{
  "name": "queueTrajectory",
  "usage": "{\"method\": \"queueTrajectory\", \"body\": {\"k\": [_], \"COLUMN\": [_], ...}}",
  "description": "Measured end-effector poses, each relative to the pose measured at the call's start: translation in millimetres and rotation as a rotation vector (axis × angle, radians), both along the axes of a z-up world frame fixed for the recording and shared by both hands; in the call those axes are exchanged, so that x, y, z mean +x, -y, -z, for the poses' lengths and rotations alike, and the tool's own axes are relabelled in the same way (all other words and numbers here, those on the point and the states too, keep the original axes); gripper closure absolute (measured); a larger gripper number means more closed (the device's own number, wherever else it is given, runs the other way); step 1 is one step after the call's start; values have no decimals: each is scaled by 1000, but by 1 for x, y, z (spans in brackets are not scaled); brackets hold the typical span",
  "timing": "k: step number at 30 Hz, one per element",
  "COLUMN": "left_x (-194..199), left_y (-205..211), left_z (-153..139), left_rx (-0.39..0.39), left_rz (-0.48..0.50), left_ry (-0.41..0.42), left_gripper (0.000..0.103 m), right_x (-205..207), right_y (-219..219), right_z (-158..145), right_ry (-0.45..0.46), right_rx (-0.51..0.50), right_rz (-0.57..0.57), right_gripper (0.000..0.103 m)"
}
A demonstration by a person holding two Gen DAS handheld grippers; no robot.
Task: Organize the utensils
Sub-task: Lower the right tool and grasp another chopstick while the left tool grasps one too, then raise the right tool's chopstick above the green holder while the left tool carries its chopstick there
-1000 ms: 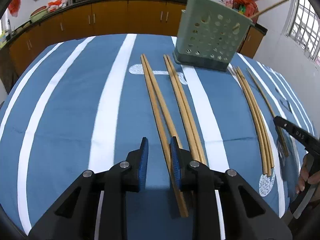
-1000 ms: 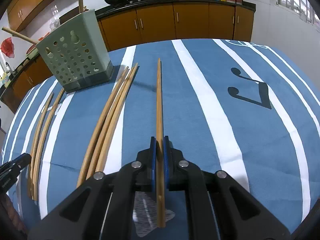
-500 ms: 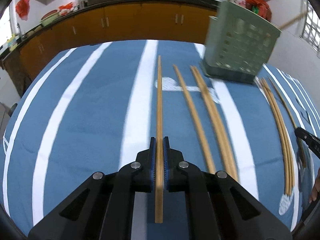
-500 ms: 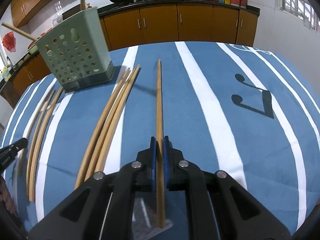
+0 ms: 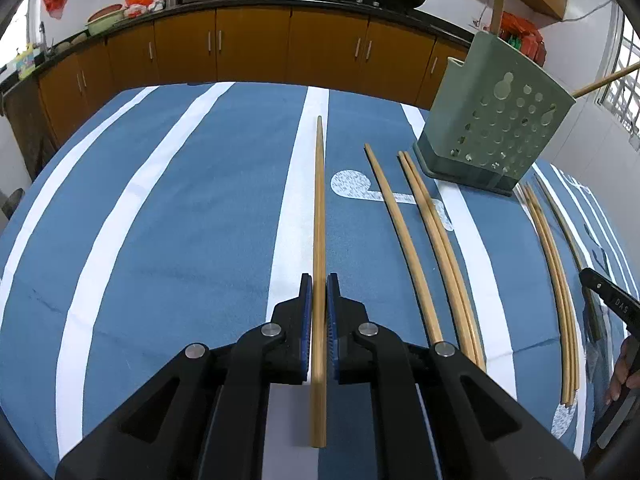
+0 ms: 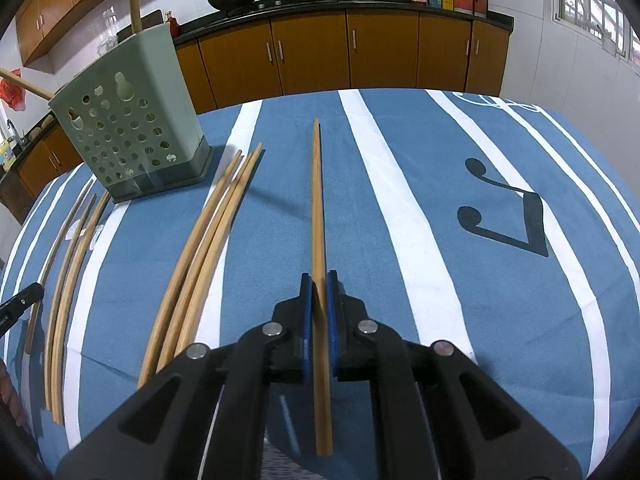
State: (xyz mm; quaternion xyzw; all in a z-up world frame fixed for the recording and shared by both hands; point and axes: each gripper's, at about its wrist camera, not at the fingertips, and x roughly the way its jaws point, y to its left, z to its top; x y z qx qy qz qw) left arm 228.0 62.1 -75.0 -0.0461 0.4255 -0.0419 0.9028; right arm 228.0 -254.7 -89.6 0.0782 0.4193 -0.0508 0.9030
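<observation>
One chopstick (image 5: 319, 216) is pinched in the left tongs (image 5: 319, 312), another chopstick (image 6: 318, 216) in the right tongs (image 6: 318, 312); two sticks are seen in the basket (image 5: 496, 120) at upper right, many are left on the table.

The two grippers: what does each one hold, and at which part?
Left gripper and right gripper each grip one chopstick near its thick end.

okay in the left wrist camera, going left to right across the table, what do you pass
Chopstick held in the left gripper → single loose chopstick → pair of chopsticks → green perforated holder → bundle of chopsticks → right gripper at the edge.
</observation>
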Motion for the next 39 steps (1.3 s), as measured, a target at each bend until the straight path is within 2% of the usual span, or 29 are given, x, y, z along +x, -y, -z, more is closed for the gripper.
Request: {"method": "queueTrajectory", "body": {"k": [9, 24, 26, 29, 39], "left_x": [-1, -18, -18, -23, -37], "left_y": [-2, 3, 3, -1, -19], "left_z": [0, 0, -2, -14, -91], "left_rx": [-18, 63, 67, 61, 2], "left_rz": [-2, 24, 31, 29, 10], "left_ry": [1, -1, -8, 25, 223], "left_gripper": [94, 96, 96, 96, 96], "right_x": [-2, -16, -20, -27, -46], "right_y": [-2, -2, 1, 6, 22], "right_z": [1, -1, -9, -29, -104], "right_ry": [-2, -4, 24, 87, 313], "right_rx": [-10, -2, 11, 13, 16], "right_rz": [-7, -18, -12, -6, 31], "right_gripper": [95, 95, 95, 95, 95]}}
